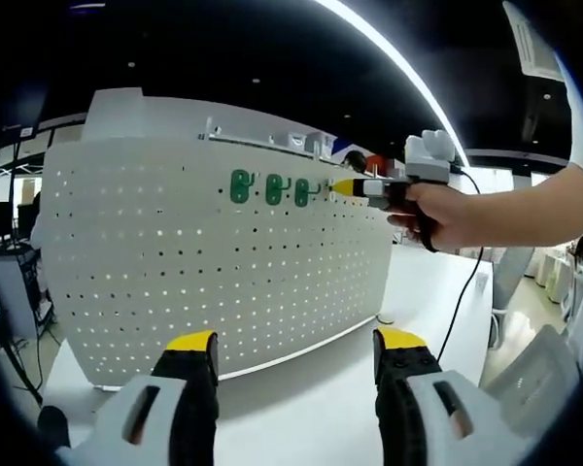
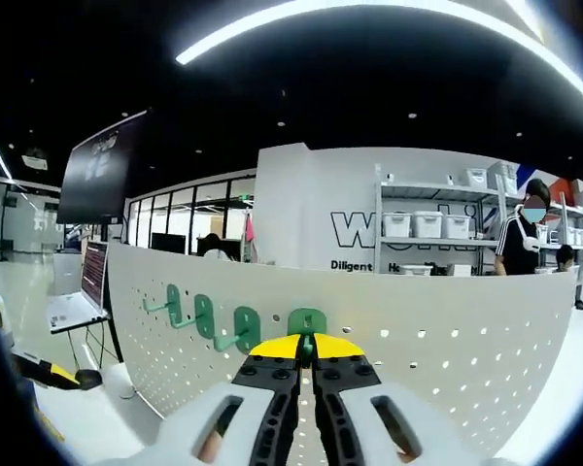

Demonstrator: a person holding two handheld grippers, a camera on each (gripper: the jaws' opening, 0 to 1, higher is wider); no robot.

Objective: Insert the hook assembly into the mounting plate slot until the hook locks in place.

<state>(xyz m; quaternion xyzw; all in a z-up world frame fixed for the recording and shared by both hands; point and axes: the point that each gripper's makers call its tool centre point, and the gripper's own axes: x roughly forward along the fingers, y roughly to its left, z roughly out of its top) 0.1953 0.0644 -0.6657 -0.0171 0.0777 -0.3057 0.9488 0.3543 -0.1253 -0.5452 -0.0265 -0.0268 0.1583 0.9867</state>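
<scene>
A white pegboard (image 1: 214, 262) stands upright on the white table (image 1: 311, 408). Three green hooks (image 1: 272, 189) hang in a row near its top. My right gripper (image 1: 355, 187), held by a hand (image 1: 442, 212), presses its yellow tips against the board just right of that row. In the right gripper view the jaws (image 2: 308, 348) are shut on a fourth green hook (image 2: 308, 323) that sits against the pegboard (image 2: 447, 359), beside the other hooks (image 2: 206, 316). My left gripper (image 1: 296, 342) hangs open low in front of the board, holding nothing.
A black cable (image 1: 463, 291) trails from the right gripper down to the table. A laptop (image 2: 78, 291) stands left of the board. Behind it are shelves with white bins (image 2: 428, 225) and a person (image 2: 525, 248).
</scene>
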